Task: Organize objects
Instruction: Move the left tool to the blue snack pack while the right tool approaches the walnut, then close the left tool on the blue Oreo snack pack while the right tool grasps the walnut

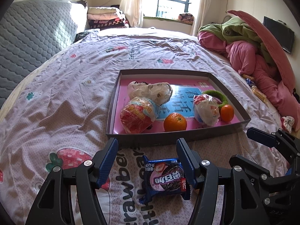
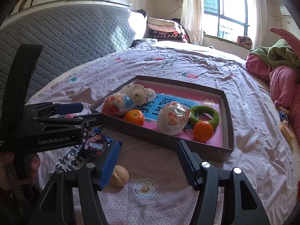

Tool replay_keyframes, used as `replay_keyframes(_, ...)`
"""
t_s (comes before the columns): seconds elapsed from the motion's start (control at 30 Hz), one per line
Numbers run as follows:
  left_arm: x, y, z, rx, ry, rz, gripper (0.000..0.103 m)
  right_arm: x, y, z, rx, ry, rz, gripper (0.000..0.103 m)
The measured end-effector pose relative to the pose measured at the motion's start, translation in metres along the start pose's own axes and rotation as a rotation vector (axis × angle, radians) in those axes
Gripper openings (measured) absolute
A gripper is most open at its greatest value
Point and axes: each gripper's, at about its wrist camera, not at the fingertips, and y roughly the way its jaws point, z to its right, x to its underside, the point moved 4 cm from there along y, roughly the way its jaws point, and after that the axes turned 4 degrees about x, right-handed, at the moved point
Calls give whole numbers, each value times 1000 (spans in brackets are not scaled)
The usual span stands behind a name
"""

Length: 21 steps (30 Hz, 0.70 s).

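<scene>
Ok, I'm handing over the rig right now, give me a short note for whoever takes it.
Left gripper: open, jaws either side of the blue cookie packet on the bedsheet; it looks ungripped.
Right gripper: open and empty, the walnut lying by its left finger.
Tray: already holds two oranges, three wrapped snacks and a green ring.
Left to do: probably the cookie packet and the walnut into the tray. More small snacks lie on the sheet by the pink bedding, right of the tray.
</scene>
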Motion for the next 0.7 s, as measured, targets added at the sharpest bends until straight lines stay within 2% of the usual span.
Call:
replay_keyframes(0.43,13,3,6,-26,36,-34,66,17,2,-9,-13,-58,-41,63)
replay_keyframes(0.7,22,8,15,-8,57,-68,66,29,5,-16,-29,-83,-73,63)
